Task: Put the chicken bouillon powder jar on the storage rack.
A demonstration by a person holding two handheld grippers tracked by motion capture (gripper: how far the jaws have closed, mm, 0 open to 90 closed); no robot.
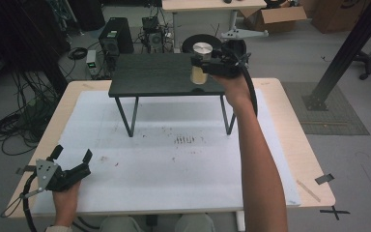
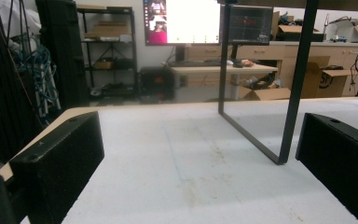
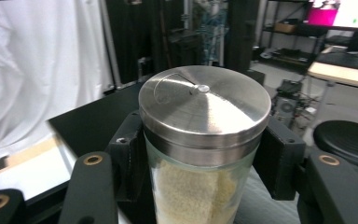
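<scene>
No lettering, label, brand or number can be read anywhere at this table. The monitor (image 2: 182, 21) on the back wall glows too blurred to read, and the cardboard boxes (image 1: 275, 17) show no legible print.

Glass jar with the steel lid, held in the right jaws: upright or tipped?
Upright. The glass jar stands vertical between the right gripper jaws, steel lid on top, grains inside.
</scene>
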